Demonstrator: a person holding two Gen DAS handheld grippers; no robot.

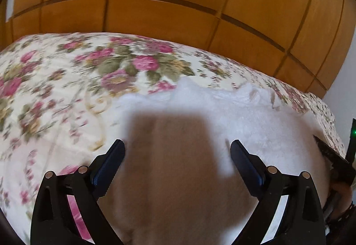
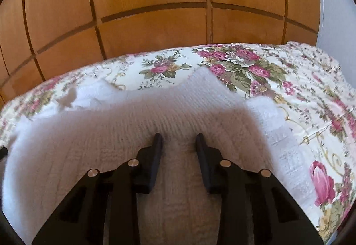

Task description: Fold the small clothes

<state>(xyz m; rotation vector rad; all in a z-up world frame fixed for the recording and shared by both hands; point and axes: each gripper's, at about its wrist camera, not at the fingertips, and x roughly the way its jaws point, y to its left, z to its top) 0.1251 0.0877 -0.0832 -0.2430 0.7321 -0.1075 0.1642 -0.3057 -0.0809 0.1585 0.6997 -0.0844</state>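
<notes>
White knitted garment (image 2: 155,116) spread on the floral bedspread (image 2: 289,93) before panelled wooden doors (image 2: 155,22); its near part runs out of frame beneath both tools, and the left view is motion-blurred and partly shadowed. Left gripper (image 1: 178,151): jaws spread wide, pads clear of the fuzzy knit. Right gripper (image 2: 179,140): jaws narrowed over ribbed fabric, a gap remaining; contact cannot be made out.

Bright, even daylight; motion blur smears the floral bedspread (image 1: 55,80) in the left view, fisheye distortion bends the wooden wardrobe (image 2: 155,22), and soft shadows darken the white knit garment (image 2: 111,122).
</notes>
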